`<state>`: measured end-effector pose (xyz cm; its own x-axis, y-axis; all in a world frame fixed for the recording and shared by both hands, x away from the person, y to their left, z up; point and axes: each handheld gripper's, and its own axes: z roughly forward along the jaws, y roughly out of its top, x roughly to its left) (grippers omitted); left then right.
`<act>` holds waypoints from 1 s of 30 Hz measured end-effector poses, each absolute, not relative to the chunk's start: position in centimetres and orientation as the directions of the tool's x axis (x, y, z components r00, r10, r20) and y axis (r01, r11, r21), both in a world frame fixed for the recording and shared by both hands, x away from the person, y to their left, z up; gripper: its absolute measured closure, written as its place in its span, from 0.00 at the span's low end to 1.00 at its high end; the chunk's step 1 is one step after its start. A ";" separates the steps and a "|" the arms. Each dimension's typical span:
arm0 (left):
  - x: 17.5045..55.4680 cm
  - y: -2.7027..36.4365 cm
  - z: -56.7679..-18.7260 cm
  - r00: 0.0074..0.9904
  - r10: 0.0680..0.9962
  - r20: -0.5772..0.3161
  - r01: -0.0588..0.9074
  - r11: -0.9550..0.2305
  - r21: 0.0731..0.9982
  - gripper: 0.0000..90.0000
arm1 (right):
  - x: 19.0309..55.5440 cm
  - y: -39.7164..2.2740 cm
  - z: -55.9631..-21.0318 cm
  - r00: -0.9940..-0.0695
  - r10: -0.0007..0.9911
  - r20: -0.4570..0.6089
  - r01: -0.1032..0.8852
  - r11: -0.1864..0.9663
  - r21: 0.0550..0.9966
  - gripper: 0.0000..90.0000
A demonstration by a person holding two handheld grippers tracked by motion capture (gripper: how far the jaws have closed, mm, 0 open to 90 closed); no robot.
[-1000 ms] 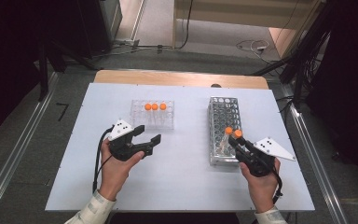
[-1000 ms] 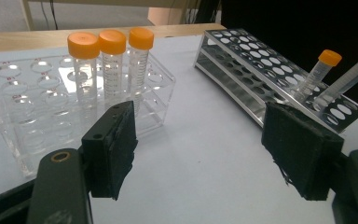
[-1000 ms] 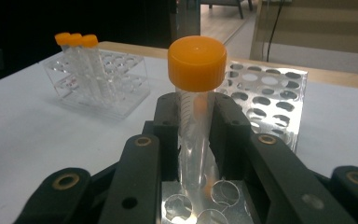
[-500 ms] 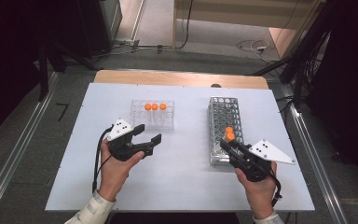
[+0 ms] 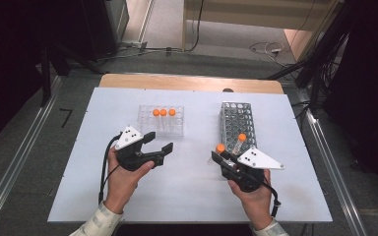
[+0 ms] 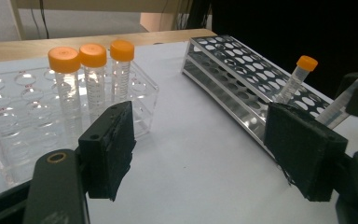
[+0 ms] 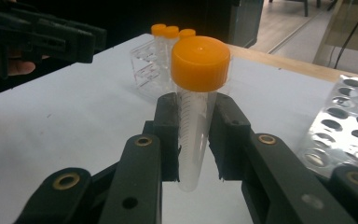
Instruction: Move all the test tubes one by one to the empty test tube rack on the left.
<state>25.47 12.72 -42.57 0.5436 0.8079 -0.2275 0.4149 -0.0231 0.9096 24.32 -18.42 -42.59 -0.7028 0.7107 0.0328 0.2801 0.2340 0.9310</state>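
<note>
Orange-capped clear plastic tube (image 7: 196,107) sits clamped in our right tongs (image 7: 195,135) above the white worktop (image 5: 192,191), beside the metal perforated rack (image 5: 237,118). We'd keep it upright and move slowly toward the clear acrylic rack (image 5: 161,120). Left tongs (image 5: 158,142) gape wide, holding nothing.

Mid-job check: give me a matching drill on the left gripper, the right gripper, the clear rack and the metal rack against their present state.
Things:
1. left gripper
2. right gripper
3. clear rack
4. metal rack

States:
A. holds one tilted orange-capped tube
B. jaws apart, nothing between them
C. holds three orange-capped tubes in a row
D. clamped on an orange-capped tube

Pairs: 1-B, 2-D, 3-C, 4-A
</note>
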 end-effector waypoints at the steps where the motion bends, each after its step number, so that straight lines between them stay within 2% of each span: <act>1: 25.4 12.7 -42.5 0.546 0.807 -0.226 0.414 -0.025 0.910 0.28 | 24.4 -18.1 -42.7 -0.706 0.707 0.032 0.282 0.239 0.929 0.80; 15: 24.8 11.8 -42.1 0.584 0.781 -0.223 0.399 -0.037 0.916 0.28 | 24.9 -15.6 -43.8 -0.737 0.675 0.032 0.298 0.283 0.911 0.80; 23: 24.2 9.9 -41.7 0.645 0.734 -0.215 0.386 -0.070 0.920 0.29 | 24.9 -14.2 -44.5 -0.759 0.651 0.025 0.302 0.318 0.899 0.80; 30: 23.9 8.4 -41.6 0.683 0.702 -0.200 0.374 -0.101 0.922 0.39 | 25.0 -12.9 -44.9 -0.772 0.635 0.027 0.301 0.328 0.895 0.80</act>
